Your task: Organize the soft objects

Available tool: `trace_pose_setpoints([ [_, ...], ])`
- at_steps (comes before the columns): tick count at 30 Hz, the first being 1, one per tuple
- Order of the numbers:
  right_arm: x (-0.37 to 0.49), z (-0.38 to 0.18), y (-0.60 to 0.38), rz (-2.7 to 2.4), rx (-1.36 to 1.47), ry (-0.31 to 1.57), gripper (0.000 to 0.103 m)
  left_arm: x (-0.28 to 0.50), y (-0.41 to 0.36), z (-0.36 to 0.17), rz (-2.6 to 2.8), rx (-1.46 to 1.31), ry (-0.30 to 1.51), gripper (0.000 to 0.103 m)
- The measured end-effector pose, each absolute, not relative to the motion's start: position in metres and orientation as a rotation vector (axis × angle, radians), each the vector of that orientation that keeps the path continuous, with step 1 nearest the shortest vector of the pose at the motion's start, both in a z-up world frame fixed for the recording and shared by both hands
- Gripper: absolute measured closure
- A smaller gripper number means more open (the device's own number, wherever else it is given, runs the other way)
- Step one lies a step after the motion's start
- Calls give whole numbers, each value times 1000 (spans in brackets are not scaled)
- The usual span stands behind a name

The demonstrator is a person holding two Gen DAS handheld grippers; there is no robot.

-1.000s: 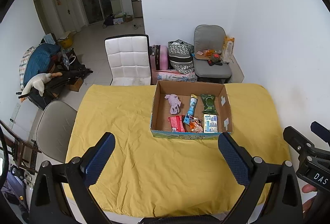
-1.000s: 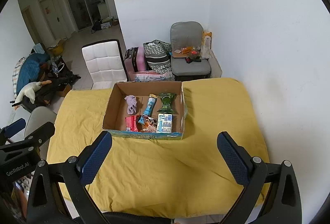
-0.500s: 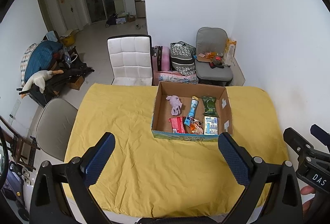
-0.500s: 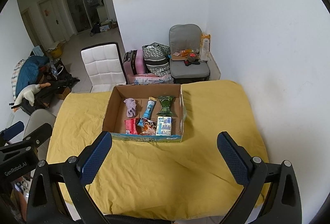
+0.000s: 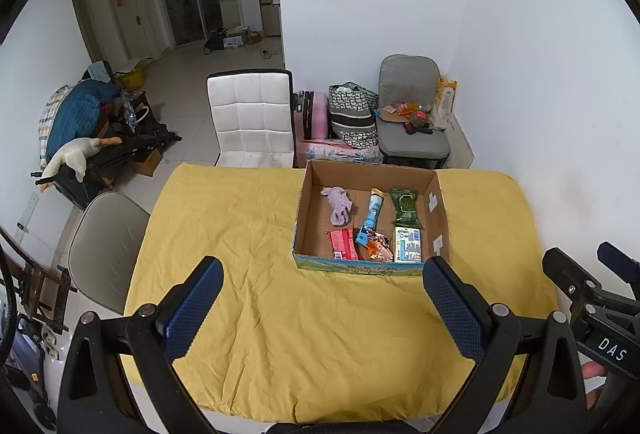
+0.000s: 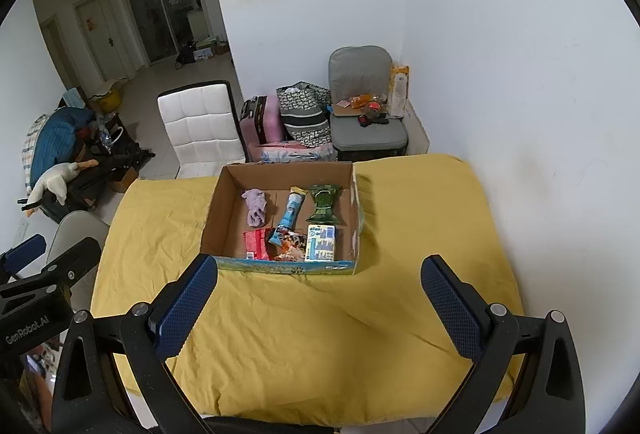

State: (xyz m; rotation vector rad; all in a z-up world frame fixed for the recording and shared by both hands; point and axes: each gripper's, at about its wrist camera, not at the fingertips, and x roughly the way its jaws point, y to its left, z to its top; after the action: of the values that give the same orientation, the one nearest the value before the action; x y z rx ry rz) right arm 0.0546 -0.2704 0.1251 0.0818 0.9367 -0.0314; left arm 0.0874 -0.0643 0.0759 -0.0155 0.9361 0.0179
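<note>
An open cardboard box (image 5: 308,202) (image 6: 216,210) stands on the yellow-covered table (image 5: 248,234) (image 6: 420,218). Inside lie a lilac cloth (image 5: 339,205) (image 6: 256,208), a blue tube packet (image 5: 370,218) (image 6: 289,212), a green pouch (image 5: 405,207) (image 6: 323,208), a red packet (image 5: 343,244) (image 6: 255,243), an orange snack bag (image 5: 378,248) (image 6: 291,245) and a white-blue pack (image 5: 407,244) (image 6: 320,242). My left gripper (image 5: 322,308) is open and empty, high above the table's near side. My right gripper (image 6: 320,304) is likewise open and empty.
A white chair (image 5: 252,118) stands behind the table and a grey chair (image 5: 108,246) at its left. A grey seat (image 5: 412,114) with clutter, a pink suitcase (image 5: 314,118) and a patterned bag (image 5: 352,114) stand by the far wall. The white wall runs along the right.
Both grippers have drawn back and tilted slightly, so the box and table sit a little lower in view. Both stay open. Nothing in the box has moved.
</note>
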Motion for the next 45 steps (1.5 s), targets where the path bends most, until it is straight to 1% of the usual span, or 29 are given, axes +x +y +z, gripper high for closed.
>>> trace_pose_setpoints([
  [45,48,134,-269,-50,95,899,0,88,-62,85,9,-17,915,1],
])
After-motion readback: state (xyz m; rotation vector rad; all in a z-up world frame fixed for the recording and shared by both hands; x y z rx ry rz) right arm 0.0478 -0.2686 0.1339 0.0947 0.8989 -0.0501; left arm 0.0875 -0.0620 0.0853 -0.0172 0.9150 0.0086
